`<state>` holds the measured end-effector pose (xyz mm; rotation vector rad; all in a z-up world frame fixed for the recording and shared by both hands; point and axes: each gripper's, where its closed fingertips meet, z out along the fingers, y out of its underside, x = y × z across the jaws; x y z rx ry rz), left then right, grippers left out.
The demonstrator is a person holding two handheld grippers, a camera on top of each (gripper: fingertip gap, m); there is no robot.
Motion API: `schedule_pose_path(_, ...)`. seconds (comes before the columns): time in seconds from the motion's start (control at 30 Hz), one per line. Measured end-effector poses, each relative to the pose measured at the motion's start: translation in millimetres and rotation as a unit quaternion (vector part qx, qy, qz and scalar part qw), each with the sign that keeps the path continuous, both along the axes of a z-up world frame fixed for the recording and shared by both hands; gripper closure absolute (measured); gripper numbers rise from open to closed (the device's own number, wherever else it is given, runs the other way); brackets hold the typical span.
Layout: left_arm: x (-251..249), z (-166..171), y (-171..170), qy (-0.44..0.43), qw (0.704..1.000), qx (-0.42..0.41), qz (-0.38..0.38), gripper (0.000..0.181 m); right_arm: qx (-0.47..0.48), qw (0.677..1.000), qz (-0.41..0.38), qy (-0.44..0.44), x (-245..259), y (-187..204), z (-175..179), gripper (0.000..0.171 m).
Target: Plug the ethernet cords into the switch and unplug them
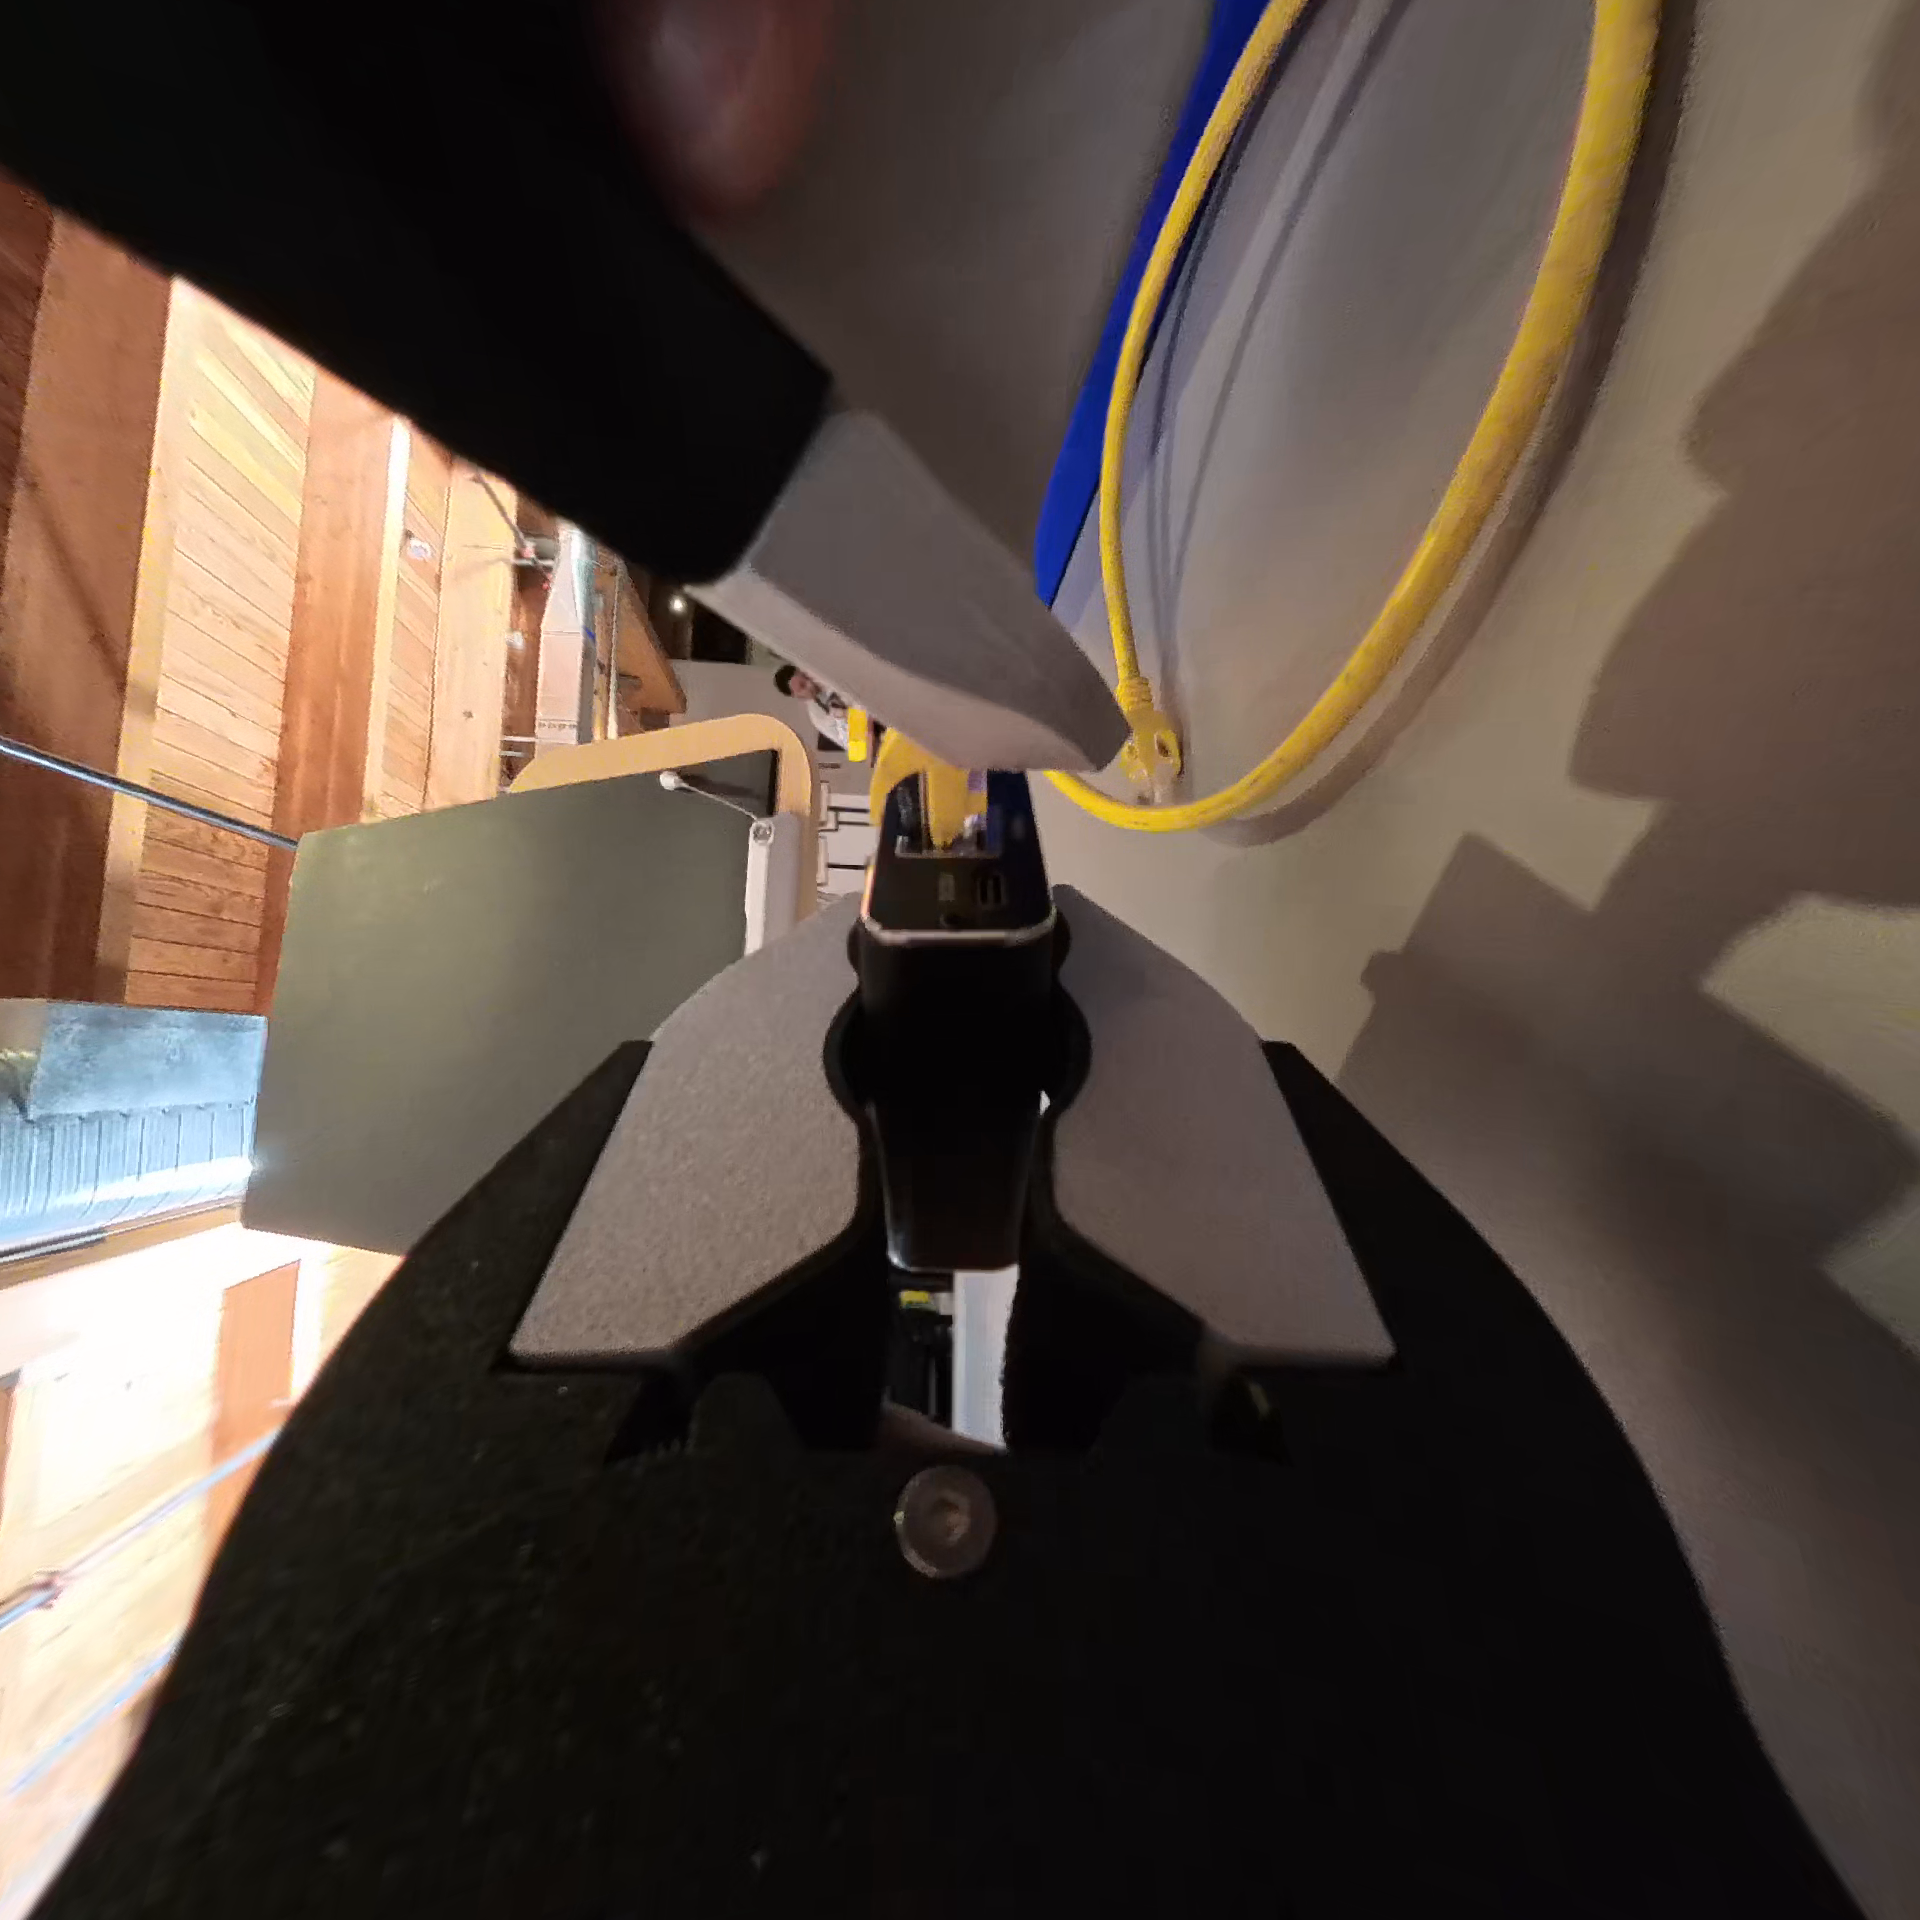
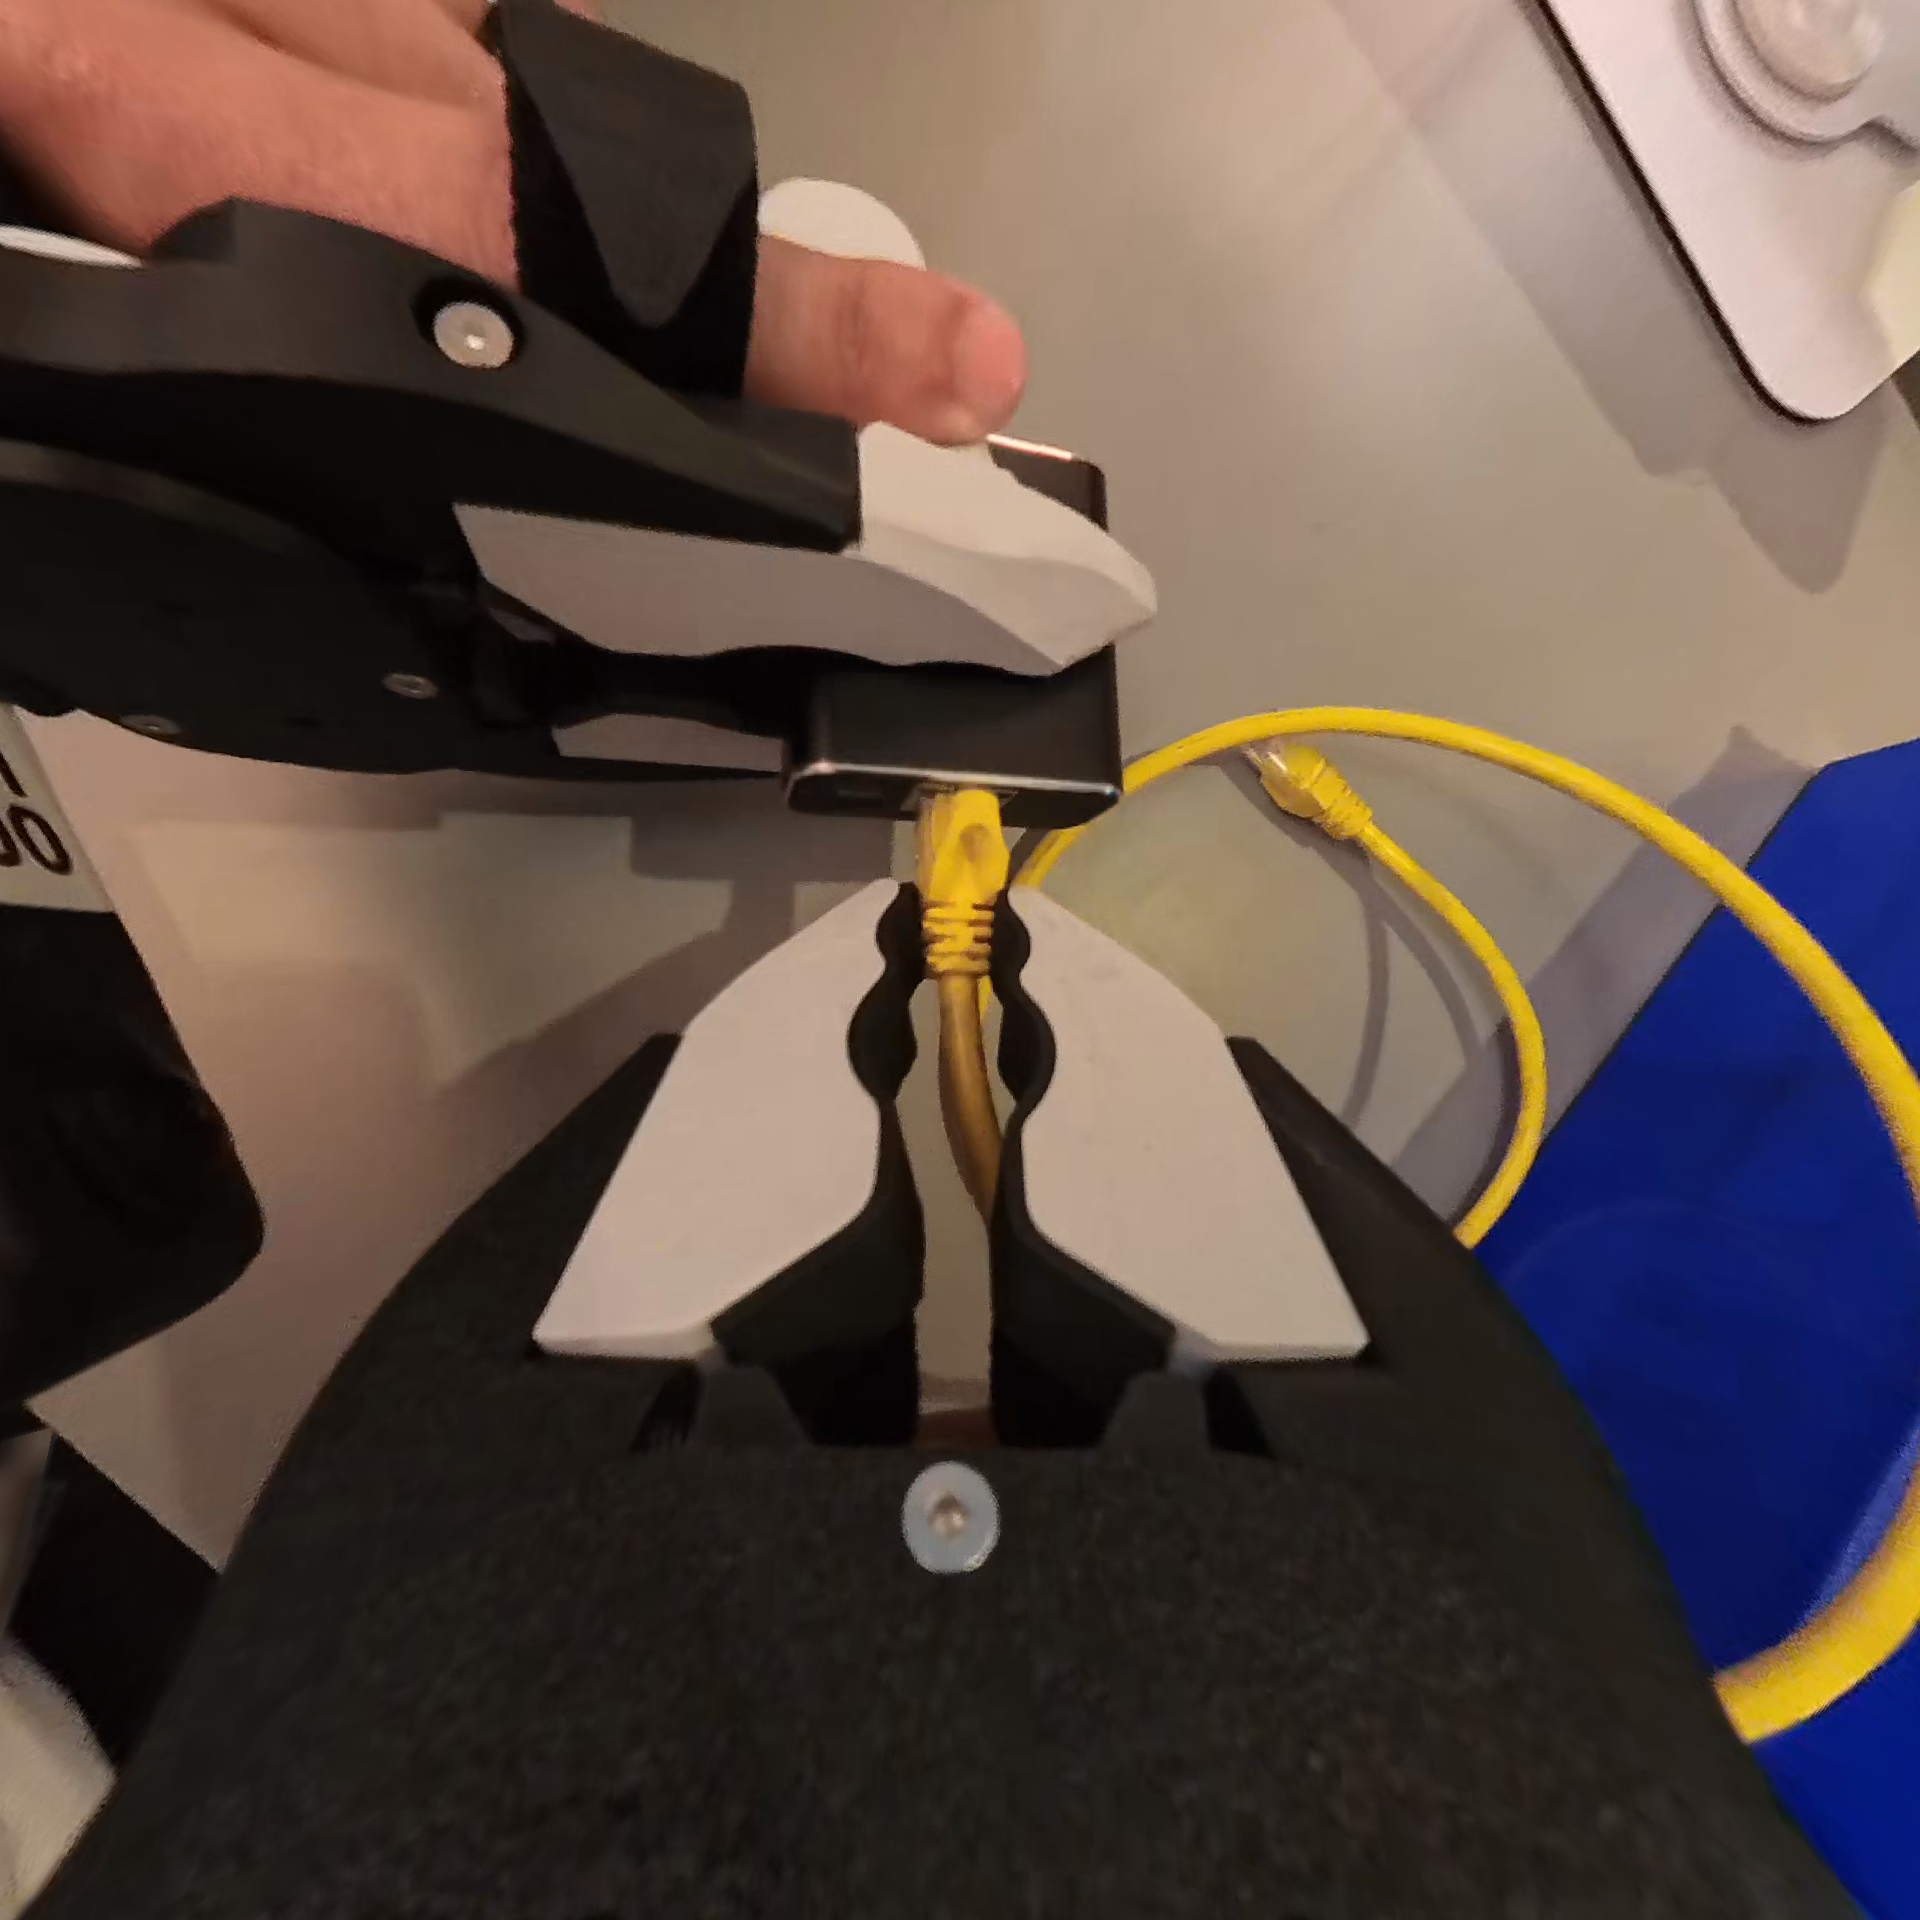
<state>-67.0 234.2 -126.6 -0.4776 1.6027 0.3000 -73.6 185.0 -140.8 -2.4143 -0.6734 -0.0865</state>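
Seating in the black switch [image 2: 961, 727], at frame centre of the right wrist view, the yellow plug [image 2: 958, 847] is entering its port. The right gripper [image 2: 956, 935] is clamping the plug's boot; the left gripper [image 1: 958, 997] is clamping the switch body. Push straight along the port axis while the left gripper is bracing. Count: one switch, two plugs showing, the second plug [image 2: 1311, 788] lying loose at right, both on yellow cable [image 2: 1496, 935].

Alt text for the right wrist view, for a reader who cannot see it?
The right hand-held gripper grips a yellow ethernet cord behind its plug, which sits in a small black switch. The left hand-held gripper clamps that switch above a grey table.
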Motion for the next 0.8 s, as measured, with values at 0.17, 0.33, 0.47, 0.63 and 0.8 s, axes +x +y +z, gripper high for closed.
schedule_pose_path(0.17,3,-3,4,-0.001,1.0,-0.018,0.017,0.155,0.001,1.0,0.003,0.03,4,3,-2,0.159)
schedule_pose_path(0.33,-1,-1,15,-0.014,0.995,-0.087,0.037,0.155,0.055,0.992,0.015,0.11,-2,12,23,0.118)
schedule_pose_path(0.47,0,9,6,-0.03,0.997,-0.072,0.022,0.156,0.044,0.99,0.016,0.135,-17,17,12,0.087)
schedule_pose_path(0.63,-5,18,-14,-0.034,0.995,-0.091,-0.018,0.153,0.068,0.971,0.091,0.213,-21,10,17,0.11)
schedule_pose_path(0.8,-31,36,-38,-0.013,0.966,-0.249,-0.06,0.13,0.063,0.916,0.186,0.349,-29,-18,43,0.11)
